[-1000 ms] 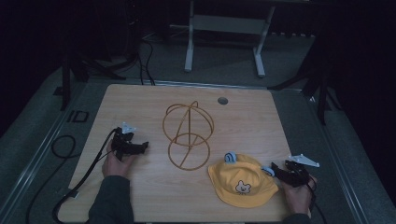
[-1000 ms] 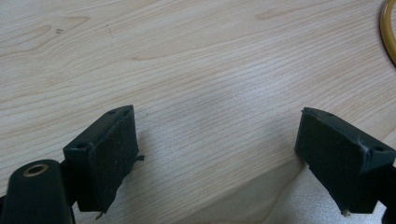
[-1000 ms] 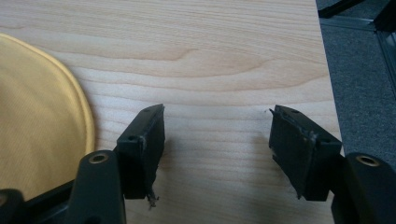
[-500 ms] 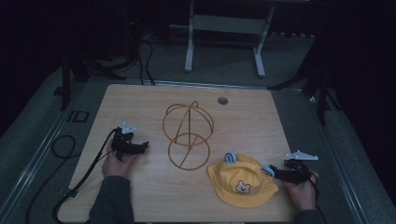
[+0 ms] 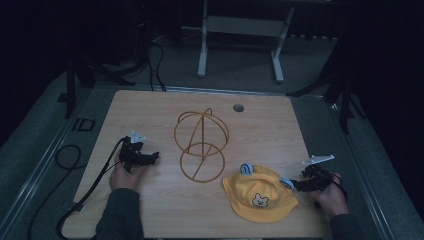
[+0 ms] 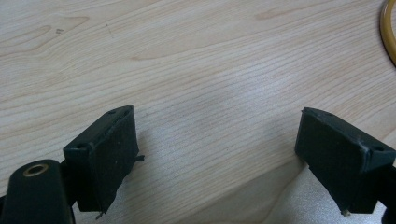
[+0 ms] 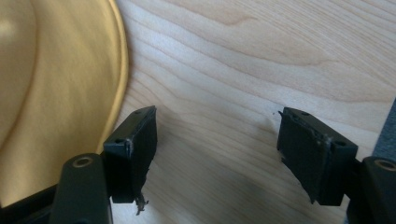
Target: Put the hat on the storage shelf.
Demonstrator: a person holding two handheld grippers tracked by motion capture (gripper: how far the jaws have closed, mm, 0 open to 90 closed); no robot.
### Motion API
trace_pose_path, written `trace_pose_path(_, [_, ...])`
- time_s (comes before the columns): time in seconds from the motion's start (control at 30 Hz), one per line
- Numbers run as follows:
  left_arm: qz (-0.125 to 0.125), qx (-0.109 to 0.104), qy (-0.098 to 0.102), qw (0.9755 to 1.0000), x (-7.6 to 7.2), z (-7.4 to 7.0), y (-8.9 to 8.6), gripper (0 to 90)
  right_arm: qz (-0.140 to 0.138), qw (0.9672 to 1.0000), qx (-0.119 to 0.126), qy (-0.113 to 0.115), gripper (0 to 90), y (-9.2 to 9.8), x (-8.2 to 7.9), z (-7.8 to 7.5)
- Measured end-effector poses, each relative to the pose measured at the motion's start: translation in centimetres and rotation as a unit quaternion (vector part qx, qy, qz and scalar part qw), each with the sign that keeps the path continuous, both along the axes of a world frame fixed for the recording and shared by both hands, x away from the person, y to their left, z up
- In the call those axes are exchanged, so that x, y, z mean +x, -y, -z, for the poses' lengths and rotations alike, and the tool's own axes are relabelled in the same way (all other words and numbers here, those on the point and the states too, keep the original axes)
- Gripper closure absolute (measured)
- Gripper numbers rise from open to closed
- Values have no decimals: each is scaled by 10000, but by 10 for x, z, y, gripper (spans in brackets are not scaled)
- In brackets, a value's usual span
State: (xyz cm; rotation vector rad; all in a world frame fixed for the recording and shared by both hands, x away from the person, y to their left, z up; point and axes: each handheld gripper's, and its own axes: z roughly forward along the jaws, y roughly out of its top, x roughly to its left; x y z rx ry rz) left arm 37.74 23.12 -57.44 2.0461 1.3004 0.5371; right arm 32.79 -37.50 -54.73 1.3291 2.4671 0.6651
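A yellow bucket hat with a small bear face and two blue ears lies flat at the table's front right. Its brim takes up the left of the right gripper view. My right gripper rests low at the hat's right edge, open, with only wood between its jaws. A gold wire stand made of rings and a sphere frame stands at the table's middle. My left gripper sits on the table left of the stand, open over bare wood.
The wooden table has a round cable hole near its far edge. A black cable trails from the left gripper off the front left. A curve of the gold stand shows at the upper right of the left gripper view.
My right gripper has dropped slightly and shifted a little nearer the hat's right edge. The left gripper, hat and stand have stayed put.
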Motion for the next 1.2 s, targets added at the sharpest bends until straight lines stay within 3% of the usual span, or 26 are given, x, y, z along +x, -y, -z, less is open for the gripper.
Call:
trace_pose_path(0.2, [1,0,1,10000,0,0,0,129,-226,9997,-96,34,284,2,2,-11])
trace_pose_path(0.4, [-2,-3,2,10000,0,0,0,129,-587,9980,-219,115,291,1,4,-35])
trace_pose_path(0.57, [-1,-2,0,10000,0,0,0,129,-804,9965,-159,183,311,-2,4,-53])
trace_pose_path(0.73, [0,-2,0,10000,0,0,0,129,-1090,9936,-232,183,325,-7,4,-63])
trace_pose_path(0.9, [0,0,0,10000,0,0,0,129,-1255,9912,-388,168,335,-12,4,-71])
trace_pose_path(1.2, [1,0,0,10000,0,0,0,129,-1537,9869,-449,181,340,-21,0,-93])
